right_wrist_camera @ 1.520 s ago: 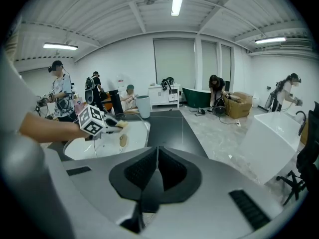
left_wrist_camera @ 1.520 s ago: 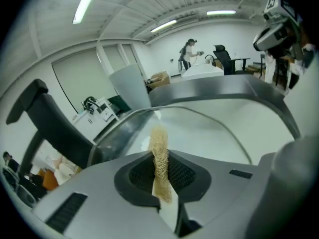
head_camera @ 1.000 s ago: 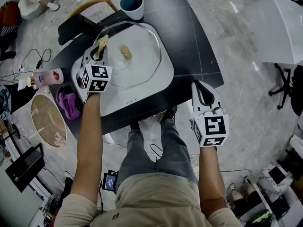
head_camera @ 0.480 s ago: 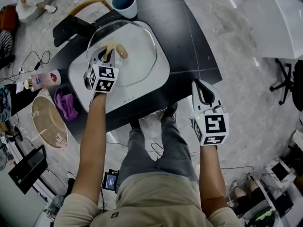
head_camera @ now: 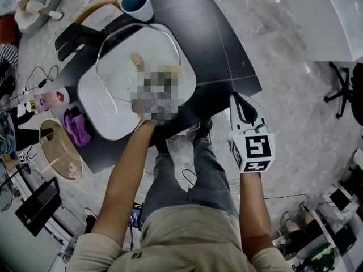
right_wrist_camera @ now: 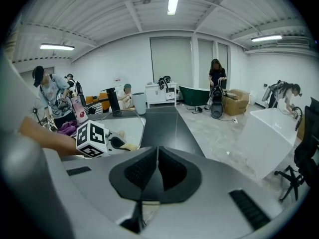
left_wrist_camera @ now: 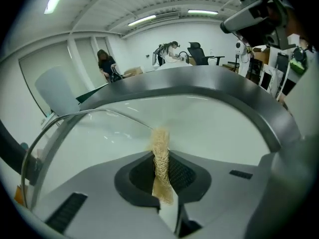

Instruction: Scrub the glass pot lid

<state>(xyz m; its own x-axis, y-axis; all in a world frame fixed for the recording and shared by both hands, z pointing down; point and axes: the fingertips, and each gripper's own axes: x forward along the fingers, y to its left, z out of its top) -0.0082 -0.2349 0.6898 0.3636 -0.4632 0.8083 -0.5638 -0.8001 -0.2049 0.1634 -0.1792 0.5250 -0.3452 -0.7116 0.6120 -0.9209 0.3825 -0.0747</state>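
Observation:
The glass pot lid (head_camera: 122, 67), with a metal rim and a tan knob (head_camera: 136, 60), lies in a white basin (head_camera: 96, 118) on the black table. In the left gripper view my left gripper (left_wrist_camera: 160, 156) is shut on a tan fibrous scrubber (left_wrist_camera: 160, 148), held over the basin beside the lid's rim (left_wrist_camera: 89, 114). A mosaic patch hides that gripper in the head view. The right gripper view shows its marker cube (right_wrist_camera: 92, 138) by the lid (right_wrist_camera: 127, 123). My right gripper (head_camera: 245, 109) hangs off the table's near right edge, shut, with nothing in its jaws.
A blue cup (head_camera: 136, 4) stands behind the basin. Left of the basin are a pink bottle (head_camera: 48, 101), a purple cloth (head_camera: 74, 126) and a round wooden tray (head_camera: 57, 152). A white table (head_camera: 334, 21) and a chair base (head_camera: 346, 95) stand at the right.
My left gripper has slid with the scrubber from the basin's left side across the lid to its near right. The right gripper has stayed in place.

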